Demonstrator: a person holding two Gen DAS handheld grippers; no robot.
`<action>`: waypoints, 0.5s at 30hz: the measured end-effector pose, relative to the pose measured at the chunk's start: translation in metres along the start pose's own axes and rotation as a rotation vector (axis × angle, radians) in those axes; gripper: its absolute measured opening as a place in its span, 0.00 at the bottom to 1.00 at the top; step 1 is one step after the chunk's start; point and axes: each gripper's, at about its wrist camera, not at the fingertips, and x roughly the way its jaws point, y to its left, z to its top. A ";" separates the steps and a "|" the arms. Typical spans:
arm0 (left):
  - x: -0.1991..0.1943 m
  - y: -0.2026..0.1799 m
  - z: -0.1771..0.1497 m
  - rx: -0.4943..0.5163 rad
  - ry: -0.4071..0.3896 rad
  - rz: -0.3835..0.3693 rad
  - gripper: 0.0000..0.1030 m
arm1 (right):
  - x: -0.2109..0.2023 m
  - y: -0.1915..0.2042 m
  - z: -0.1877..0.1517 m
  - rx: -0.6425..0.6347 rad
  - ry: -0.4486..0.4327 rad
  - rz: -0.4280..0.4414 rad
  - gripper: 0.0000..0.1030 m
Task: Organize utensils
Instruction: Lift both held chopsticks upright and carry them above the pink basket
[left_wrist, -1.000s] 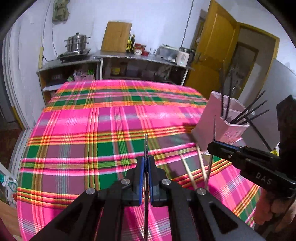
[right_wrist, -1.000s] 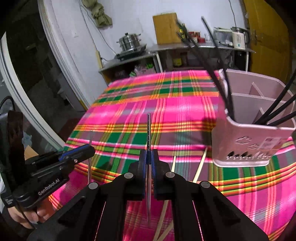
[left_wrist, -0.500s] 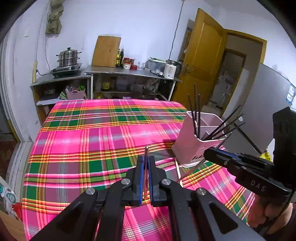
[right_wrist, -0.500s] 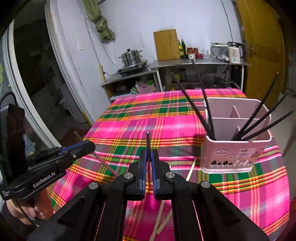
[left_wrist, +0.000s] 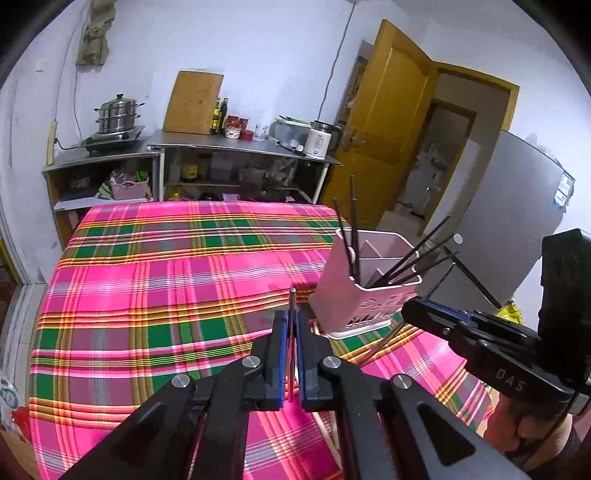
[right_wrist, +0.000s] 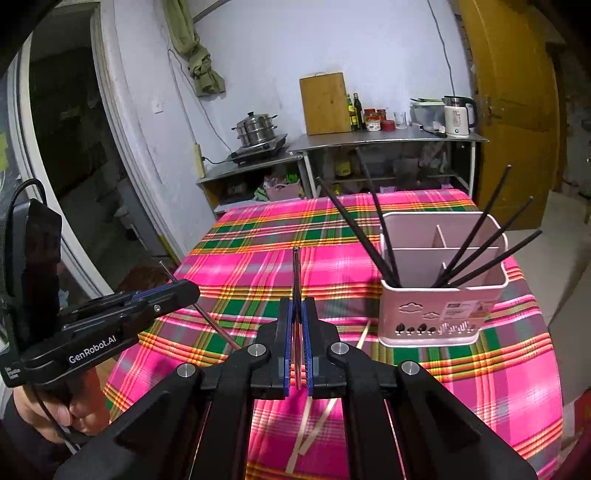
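Observation:
In the left wrist view my left gripper (left_wrist: 291, 317) is shut on a thin metal chopstick (left_wrist: 291, 299) that sticks out forward between the blue pads, above the plaid tablecloth (left_wrist: 147, 295). To its right, my right gripper (left_wrist: 419, 310) is shut on a second metal chopstick (left_wrist: 441, 282). The right wrist view shows that right gripper (right_wrist: 297, 306) with its chopstick (right_wrist: 295, 269), and the left gripper (right_wrist: 186, 291) with its chopstick (right_wrist: 214, 321) slanting down. A pink divided utensil holder (right_wrist: 439, 310) with several black chopsticks (right_wrist: 476, 251) stands to the right. Two wooden chopsticks (right_wrist: 314, 432) lie on the cloth below.
Behind the table a steel counter (left_wrist: 240, 146) carries a steamer pot (left_wrist: 117, 118), a wooden cutting board (left_wrist: 192, 103), bottles and a white kettle (left_wrist: 320, 142). A yellow door (left_wrist: 384, 125) stands open at the back right. A grey cabinet (left_wrist: 517, 206) sits beyond the holder.
Both grippers have risen and drawn back from the table, each still holding its metal chopstick. The pink holder and the cloth now look smaller and farther below.

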 end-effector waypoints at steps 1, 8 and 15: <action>0.000 -0.002 0.000 0.004 0.001 -0.003 0.04 | -0.002 -0.001 -0.001 0.002 -0.002 -0.003 0.05; 0.012 -0.020 0.005 0.015 0.021 -0.047 0.04 | -0.013 -0.017 -0.003 0.026 -0.012 -0.043 0.05; 0.026 -0.048 0.019 0.052 0.028 -0.091 0.04 | -0.026 -0.043 0.005 0.067 -0.038 -0.089 0.05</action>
